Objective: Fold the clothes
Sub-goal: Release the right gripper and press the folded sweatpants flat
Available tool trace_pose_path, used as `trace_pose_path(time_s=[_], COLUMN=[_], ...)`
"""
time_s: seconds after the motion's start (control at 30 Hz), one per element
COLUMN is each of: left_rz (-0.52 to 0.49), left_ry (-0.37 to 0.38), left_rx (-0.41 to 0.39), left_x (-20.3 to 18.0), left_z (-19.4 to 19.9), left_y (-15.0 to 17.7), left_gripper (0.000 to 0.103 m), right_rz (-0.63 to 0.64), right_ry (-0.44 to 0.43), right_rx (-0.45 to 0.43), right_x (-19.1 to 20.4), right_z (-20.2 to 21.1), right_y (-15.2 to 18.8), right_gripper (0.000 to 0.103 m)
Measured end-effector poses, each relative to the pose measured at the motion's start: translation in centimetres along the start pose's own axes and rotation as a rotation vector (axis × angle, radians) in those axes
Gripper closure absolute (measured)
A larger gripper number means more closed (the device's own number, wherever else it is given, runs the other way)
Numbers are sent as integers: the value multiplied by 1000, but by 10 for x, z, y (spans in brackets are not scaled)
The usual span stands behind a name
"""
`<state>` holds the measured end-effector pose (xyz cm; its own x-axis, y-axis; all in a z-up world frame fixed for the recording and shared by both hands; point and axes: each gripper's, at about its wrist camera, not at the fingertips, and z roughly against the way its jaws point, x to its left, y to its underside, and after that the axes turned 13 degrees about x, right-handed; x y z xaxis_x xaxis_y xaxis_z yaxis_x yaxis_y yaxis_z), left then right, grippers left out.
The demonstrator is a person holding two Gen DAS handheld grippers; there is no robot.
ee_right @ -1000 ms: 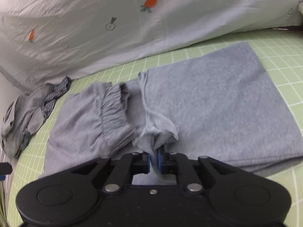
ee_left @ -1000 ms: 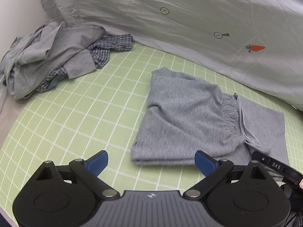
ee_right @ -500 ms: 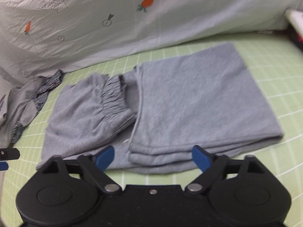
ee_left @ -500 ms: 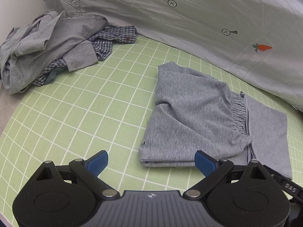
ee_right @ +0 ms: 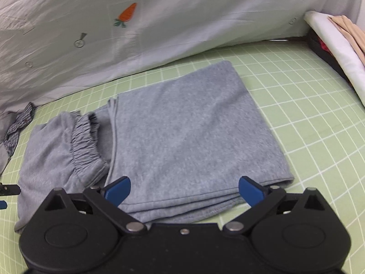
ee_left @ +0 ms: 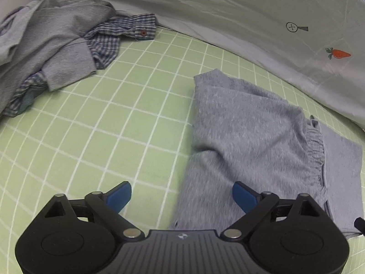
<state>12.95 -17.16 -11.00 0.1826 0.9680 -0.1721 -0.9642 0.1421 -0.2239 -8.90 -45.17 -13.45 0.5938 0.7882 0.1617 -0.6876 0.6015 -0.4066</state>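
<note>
Two open tools over one half-folded pair of grey trousers

Nearest the left tool, whose jaws are closing with nothing pressed between them, lies the left-hand edge of the grey trousers; that edge runs away from the tool, under and between its blue pads. The right tool hangs released, empty, above the near hem of the folded-over legs. The trousers' long axis lies crosswise, waistband towards the left tool, so the left hand is likely the better placed to carry that end over. They rest on the green gridded mat. Farther off, an unfolded heap of clothes waits against the grey printed sheet.
</note>
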Motion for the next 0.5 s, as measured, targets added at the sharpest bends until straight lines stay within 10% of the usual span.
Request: trace_pose_path(time_s=[0.3,0.5], left_rz=[6,90], left_ry=[113,165], left_rx=[43,65], left_x=[-13,-4], left_z=[-27,-29], left_y=[-25,-27], left_gripper=[30,81], right_rz=[-57,-82], right_ry=[12,6], right_rx=[-7,-17], right_x=[0,-11], right_z=[-3,4], right_y=[-6,-4], right_gripper=[1,1])
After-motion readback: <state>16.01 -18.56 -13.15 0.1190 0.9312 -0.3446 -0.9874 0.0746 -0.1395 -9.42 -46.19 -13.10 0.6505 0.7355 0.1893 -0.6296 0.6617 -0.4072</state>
